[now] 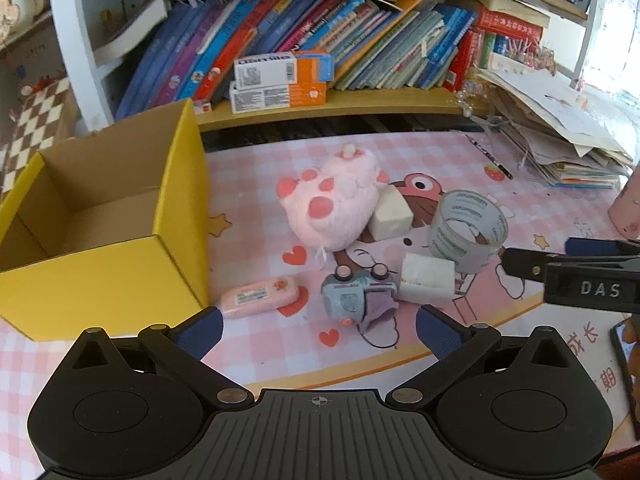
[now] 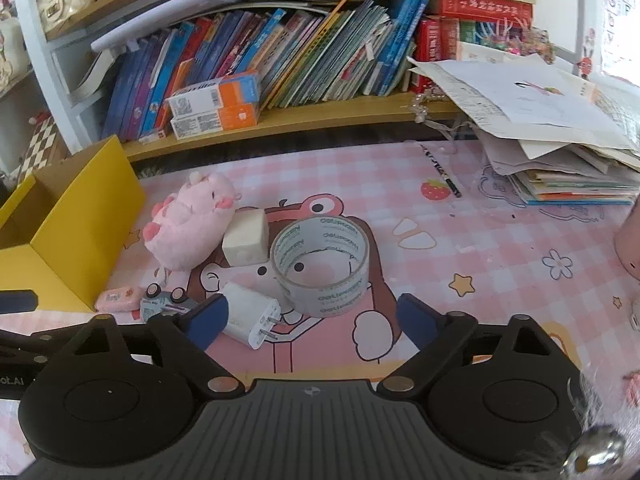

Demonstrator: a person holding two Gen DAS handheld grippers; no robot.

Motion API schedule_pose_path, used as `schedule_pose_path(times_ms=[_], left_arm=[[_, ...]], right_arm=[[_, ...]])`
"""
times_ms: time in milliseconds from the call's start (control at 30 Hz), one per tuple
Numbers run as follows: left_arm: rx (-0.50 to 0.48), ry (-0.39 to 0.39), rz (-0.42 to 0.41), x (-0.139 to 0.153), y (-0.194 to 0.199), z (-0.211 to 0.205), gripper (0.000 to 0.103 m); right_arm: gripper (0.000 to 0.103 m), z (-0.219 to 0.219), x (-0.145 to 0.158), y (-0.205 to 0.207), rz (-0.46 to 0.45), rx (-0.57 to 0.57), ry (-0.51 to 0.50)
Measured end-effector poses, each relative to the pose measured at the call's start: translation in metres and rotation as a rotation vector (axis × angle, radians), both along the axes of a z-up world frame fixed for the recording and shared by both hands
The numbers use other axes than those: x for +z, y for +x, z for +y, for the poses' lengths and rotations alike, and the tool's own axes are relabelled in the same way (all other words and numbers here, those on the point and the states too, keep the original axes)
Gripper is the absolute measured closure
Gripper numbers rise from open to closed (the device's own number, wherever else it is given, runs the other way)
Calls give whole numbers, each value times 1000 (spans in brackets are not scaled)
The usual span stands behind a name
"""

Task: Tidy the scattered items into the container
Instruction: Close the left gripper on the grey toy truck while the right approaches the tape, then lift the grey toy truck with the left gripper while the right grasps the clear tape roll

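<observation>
An open yellow cardboard box (image 1: pixel 176 216) (image 2: pixel 86 232) stands at the left, and I see nothing inside it. Scattered beside it lie a pink plush pig (image 1: pixel 332 204) (image 2: pixel 188 228), a white foam block (image 1: pixel 390 214) (image 2: pixel 246 242), a clear tape roll (image 1: pixel 466 236) (image 2: pixel 320 266), a white plug charger (image 1: pixel 426 282) (image 2: pixel 250 316), a small toy car (image 1: pixel 354 296) (image 2: pixel 164 304) and a pink eraser (image 1: pixel 258 296) (image 2: pixel 118 298). My left gripper (image 1: pixel 318 330) is open just short of the car. My right gripper (image 2: pixel 310 322) is open in front of the tape roll, its left finger by the charger.
A low shelf of books (image 1: pixel 320 36) with two orange-and-white cartons (image 1: pixel 280 84) runs along the back. A messy stack of papers (image 2: pixel 560 136) fills the right back corner, with a pen (image 2: pixel 440 170) near it. A pink cup (image 2: pixel 630 240) stands at the right edge.
</observation>
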State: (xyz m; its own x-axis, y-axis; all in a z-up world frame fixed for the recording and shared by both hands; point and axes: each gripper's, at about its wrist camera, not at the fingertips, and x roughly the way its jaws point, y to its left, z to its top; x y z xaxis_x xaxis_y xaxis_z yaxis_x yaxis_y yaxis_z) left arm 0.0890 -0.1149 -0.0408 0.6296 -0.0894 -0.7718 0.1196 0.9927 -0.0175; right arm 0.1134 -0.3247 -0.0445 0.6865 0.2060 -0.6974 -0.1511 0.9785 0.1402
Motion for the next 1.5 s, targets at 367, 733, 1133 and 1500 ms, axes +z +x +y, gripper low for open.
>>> schedule_pose_path(times_ms=[367, 733, 1133, 1500], left_arm=[[-77, 5, 32, -15, 16, -18, 9], [-122, -6, 59, -28, 27, -24, 36], [-128, 28, 75, -44, 46, -27, 36], [-147, 33, 104, -59, 59, -30, 34]], right_arm=[[22, 0, -13, 10, 47, 27, -22], [47, -4, -22, 24, 75, 45, -7], [38, 1, -31, 44, 87, 28, -42], [24, 2, -40, 74, 99, 1, -34]])
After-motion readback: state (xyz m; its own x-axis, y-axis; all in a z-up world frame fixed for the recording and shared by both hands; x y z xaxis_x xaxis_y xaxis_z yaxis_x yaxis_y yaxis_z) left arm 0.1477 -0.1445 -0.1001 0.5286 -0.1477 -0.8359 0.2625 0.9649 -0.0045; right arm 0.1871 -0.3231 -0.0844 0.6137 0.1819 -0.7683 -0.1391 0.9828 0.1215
